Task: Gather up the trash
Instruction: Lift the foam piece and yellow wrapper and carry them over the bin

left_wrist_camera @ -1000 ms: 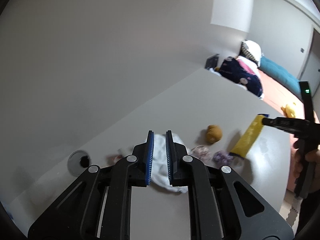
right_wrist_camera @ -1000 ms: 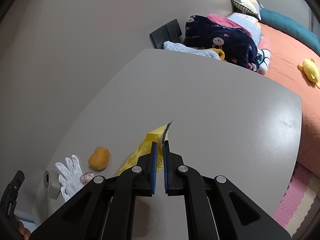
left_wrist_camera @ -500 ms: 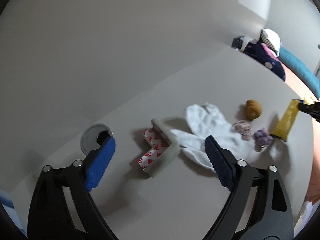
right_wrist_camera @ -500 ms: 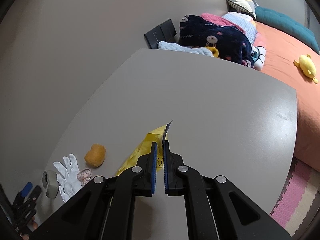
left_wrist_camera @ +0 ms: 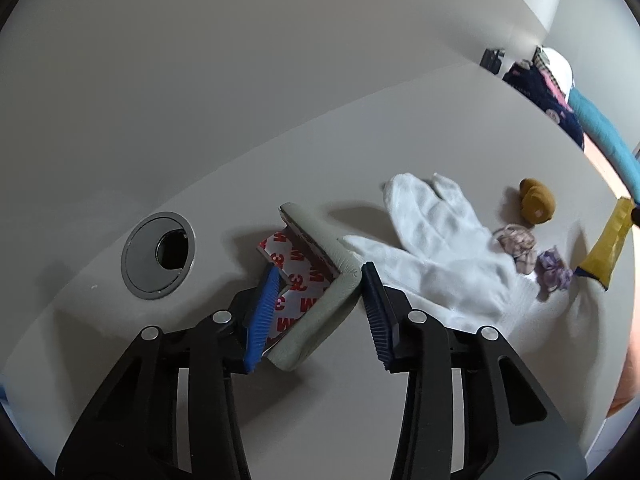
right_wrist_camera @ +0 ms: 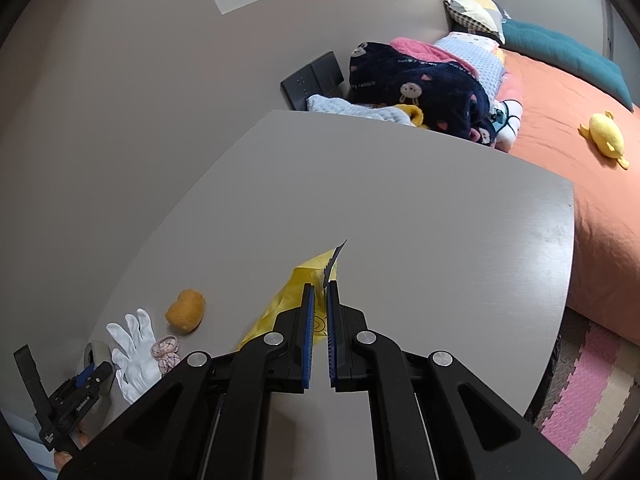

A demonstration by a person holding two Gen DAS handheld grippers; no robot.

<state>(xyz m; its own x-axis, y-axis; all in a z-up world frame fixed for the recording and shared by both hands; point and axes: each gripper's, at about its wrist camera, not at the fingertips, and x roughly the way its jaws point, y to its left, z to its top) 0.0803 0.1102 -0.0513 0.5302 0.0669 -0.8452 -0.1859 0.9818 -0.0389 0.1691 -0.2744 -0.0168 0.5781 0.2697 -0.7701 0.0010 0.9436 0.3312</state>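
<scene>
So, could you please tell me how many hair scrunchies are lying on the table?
2. A pink scrunchie lies at the white glove's cuff edge, and a purple scrunchie lies just beyond it, beside the yellow bag. More could be hidden under the glove.

yellow wrapper (right_wrist_camera: 280, 312): lower part hidden by right gripper (right_wrist_camera: 318, 332) | teal cushion (left_wrist_camera: 600, 132): blurred

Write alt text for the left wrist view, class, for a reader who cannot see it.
The left gripper, jaws open, straddles a grey foam corner guard with red-printed adhesive backing on a grey table. A white glove lies just right of it, a round cable grommet to the left.
</scene>
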